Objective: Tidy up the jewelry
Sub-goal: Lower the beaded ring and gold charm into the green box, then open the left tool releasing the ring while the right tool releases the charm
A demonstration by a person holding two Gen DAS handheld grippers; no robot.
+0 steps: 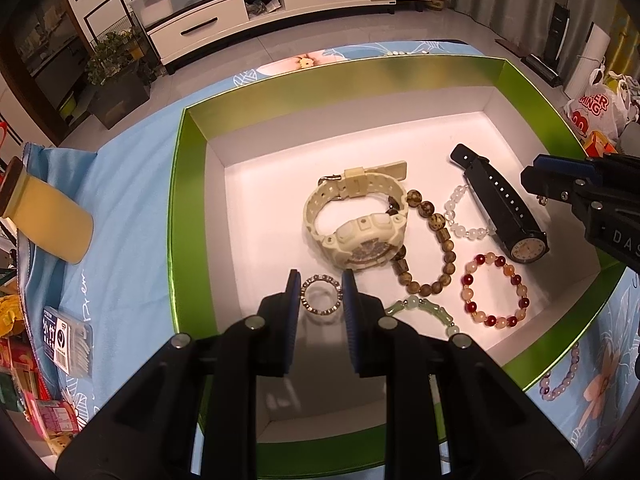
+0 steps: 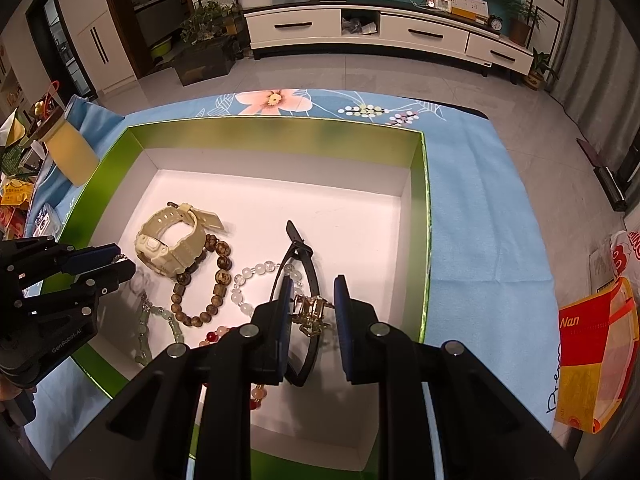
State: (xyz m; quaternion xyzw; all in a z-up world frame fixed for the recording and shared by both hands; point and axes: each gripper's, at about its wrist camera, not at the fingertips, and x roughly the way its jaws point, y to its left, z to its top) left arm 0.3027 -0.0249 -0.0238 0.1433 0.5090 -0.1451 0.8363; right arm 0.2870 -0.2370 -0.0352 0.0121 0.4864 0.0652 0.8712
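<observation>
Left gripper grips beaded ring above green box.

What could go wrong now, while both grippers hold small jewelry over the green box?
1. The beaded ring sits between the left gripper pads; it might slip and fall.
2. The gold piece in the right gripper hangs over the black watch and could snag its strap.

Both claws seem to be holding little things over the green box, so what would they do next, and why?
Probably lower and open. The left gripper pinches a beaded ring, and the right gripper a gold trinket, both above the box floor where the watches and bracelets already lie.
</observation>
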